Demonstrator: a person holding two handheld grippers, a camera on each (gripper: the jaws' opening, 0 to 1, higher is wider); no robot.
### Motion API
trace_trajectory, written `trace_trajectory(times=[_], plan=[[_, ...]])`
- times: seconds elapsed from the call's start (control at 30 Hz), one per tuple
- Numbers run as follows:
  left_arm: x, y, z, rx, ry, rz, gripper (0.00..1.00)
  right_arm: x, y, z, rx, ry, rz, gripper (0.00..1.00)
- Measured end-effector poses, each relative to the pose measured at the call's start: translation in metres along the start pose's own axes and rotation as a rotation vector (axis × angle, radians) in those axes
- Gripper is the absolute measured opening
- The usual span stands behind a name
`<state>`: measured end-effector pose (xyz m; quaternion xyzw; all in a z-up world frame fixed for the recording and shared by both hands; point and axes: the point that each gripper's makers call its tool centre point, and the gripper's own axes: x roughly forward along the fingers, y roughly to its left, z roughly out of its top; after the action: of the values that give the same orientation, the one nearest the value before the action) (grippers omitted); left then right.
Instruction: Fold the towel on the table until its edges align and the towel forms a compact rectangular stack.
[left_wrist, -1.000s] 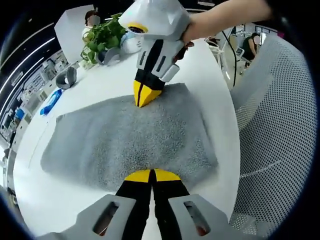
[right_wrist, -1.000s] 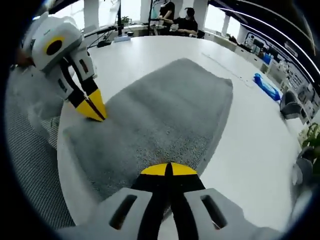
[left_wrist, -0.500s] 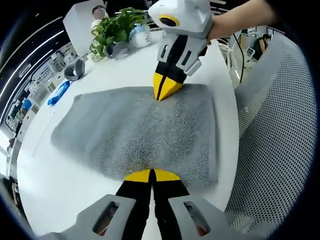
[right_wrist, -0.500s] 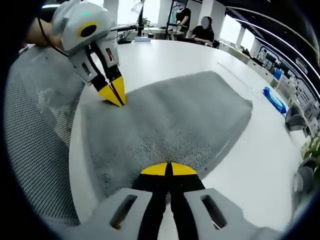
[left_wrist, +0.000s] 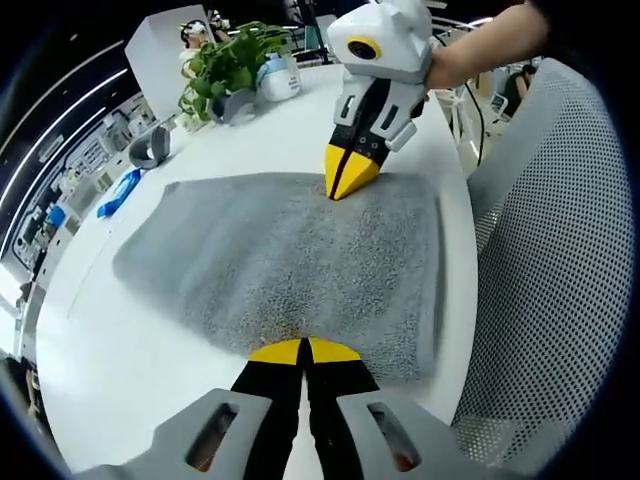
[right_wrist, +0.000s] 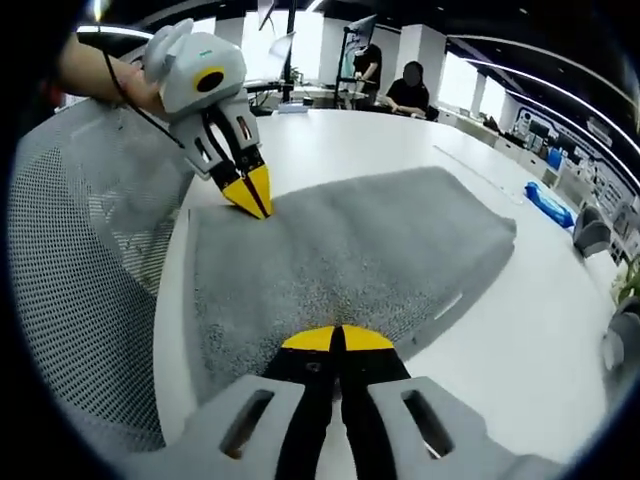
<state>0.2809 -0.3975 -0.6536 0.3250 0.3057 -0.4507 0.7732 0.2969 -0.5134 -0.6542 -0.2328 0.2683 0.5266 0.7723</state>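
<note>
- Grey terry is what I see most: the towel (left_wrist: 290, 250) lies flat on the white table (left_wrist: 130, 390), close to the table edge beside the mesh chair (left_wrist: 545, 260).
- My left gripper (left_wrist: 303, 350) has its yellow-tipped jaws pressed together, pinching the towel's near edge.
- My right gripper (right_wrist: 337, 338) is likewise clamped tight on the towel's opposite edge; in the left gripper view it comes down onto the towel's far edge, held by a hand (left_wrist: 470, 55).
- Past the towel's far side stand a potted plant (left_wrist: 228, 62) and a white bottle (left_wrist: 277, 78).
- Off the towel's left end lie a blue object (left_wrist: 118, 192) and a grey tape roll (left_wrist: 150, 150).
</note>
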Motion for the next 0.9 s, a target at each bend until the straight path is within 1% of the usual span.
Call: trace_trajectory(times=[0.07, 0.1, 0.13, 0.2, 0.47, 0.63, 0.7, 0.77, 0.83, 0.87, 0.9], plan=[[0.000, 0.000, 0.000, -0.004, -0.003, 0.001, 0.01, -0.003, 0.004, -0.001, -0.028, 0.018, 0.016, 0.00], [0.000, 0.000, 0.000, -0.007, -0.004, 0.001, 0.01, -0.005, 0.006, -0.003, -0.078, 0.030, 0.023, 0.00], [0.000, 0.000, 0.000, -0.007, -0.004, 0.001, 0.01, -0.006, 0.007, -0.004, -0.080, 0.030, 0.021, 0.00], [0.000, 0.000, 0.001, -0.004, -0.005, 0.002, 0.01, -0.009, 0.008, -0.007, -0.070, 0.024, 0.018, 0.00], [0.000, -0.001, 0.001, 0.020, -0.018, 0.010, 0.01, -0.016, 0.013, -0.011, 0.020, -0.015, -0.001, 0.00], [0.001, 0.000, 0.002, -0.001, -0.037, 0.008, 0.01, -0.018, 0.019, -0.012, 0.005, -0.010, -0.015, 0.00], [0.001, 0.000, 0.002, 0.003, -0.038, 0.009, 0.01, -0.018, 0.019, -0.013, 0.006, -0.010, -0.022, 0.00], [0.000, 0.000, 0.002, 0.009, -0.036, 0.012, 0.01, -0.018, 0.019, -0.013, 0.002, -0.012, -0.029, 0.00], [0.000, 0.000, 0.002, -0.011, -0.031, 0.015, 0.01, -0.018, 0.019, -0.012, 0.003, -0.011, -0.030, 0.00], [0.000, 0.000, 0.004, -0.017, -0.016, 0.019, 0.01, -0.018, 0.019, -0.012, 0.004, -0.011, -0.029, 0.00], [0.000, -0.001, 0.004, -0.006, -0.008, 0.022, 0.01, -0.018, 0.018, -0.012, 0.010, -0.010, -0.028, 0.00]])
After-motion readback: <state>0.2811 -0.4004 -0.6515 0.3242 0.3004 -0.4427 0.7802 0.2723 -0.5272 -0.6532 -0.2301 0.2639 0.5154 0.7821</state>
